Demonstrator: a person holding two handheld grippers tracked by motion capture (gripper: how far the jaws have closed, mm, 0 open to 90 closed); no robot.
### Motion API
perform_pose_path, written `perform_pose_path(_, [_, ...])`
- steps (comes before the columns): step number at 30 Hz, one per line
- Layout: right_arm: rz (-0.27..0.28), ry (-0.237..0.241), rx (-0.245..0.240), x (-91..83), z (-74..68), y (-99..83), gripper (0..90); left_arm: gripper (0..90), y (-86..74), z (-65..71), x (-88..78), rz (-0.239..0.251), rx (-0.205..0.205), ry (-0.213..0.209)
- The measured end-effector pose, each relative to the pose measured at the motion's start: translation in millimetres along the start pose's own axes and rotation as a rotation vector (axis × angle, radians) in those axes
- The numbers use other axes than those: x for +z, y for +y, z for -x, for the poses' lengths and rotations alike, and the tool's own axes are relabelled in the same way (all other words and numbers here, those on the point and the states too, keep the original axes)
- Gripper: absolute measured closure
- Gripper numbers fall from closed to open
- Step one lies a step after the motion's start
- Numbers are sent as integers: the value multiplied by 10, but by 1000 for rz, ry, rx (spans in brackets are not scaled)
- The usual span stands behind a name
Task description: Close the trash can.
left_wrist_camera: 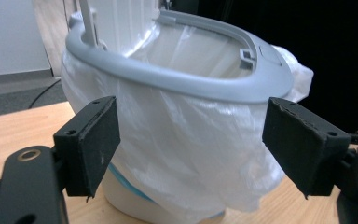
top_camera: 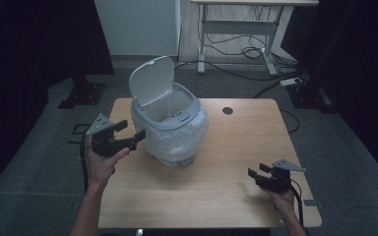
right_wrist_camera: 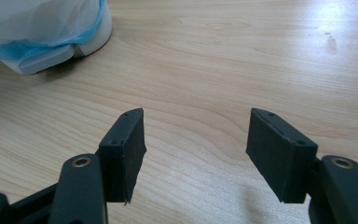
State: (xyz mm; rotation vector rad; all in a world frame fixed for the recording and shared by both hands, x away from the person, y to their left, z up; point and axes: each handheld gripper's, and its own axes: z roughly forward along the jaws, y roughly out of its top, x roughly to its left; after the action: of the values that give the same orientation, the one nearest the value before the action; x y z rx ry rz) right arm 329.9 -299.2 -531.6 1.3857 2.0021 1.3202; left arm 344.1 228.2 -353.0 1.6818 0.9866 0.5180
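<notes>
A small grey waste bin (top_camera: 170,123) stands on the wooden table (top_camera: 226,167), its lid (top_camera: 151,81) flipped up at the back. A white plastic bag (left_wrist_camera: 182,149) lines it and hangs over its outside below the grey rim (left_wrist_camera: 182,79). My left gripper (top_camera: 130,132) is open just left of the bin, jaws pointing at the bag. In the left gripper view the bag fills the gap between the pads (left_wrist_camera: 95,140) without touching them. My right gripper (top_camera: 257,172) is open near the table's front right, low over bare wood, nothing between its jaws.
A round cable hole (top_camera: 227,110) lies in the table's back right. Behind the table stand a white cabinet (top_camera: 138,27) and a desk frame (top_camera: 241,34) with cables on the floor. The bin's base (right_wrist_camera: 51,49) is far up-left in the right gripper view.
</notes>
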Motion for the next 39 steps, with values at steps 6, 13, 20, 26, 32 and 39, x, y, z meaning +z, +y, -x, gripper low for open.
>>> perform_pose_path(6, [-9, 0, -8, 13, -14, -8, 363, 185, 106, -46, 54, -1, 10, 14])
perform_pose_path(13, [-12, 0, -12, 16, -13, -11, 363, 174, 187, -101, 125, -4, 14, 41])
perform_pose_path(20, [-20, 0, -16, 24, -15, -16, 362, 194, 300, -246, 200, 5, 10, 56])
perform_pose_path(26, [-24, 0, -15, 32, -14, -21, 363, 193, 385, -355, 299, 2, 7, 53])
perform_pose_path(32, [-26, 1, -17, 39, -17, -25, 363, 193, 488, -416, 386, 14, 10, 35])
perform_pose_path(39, [-31, 0, -19, 50, -20, -32, 363, 197, 680, -432, 456, 43, 18, 6])
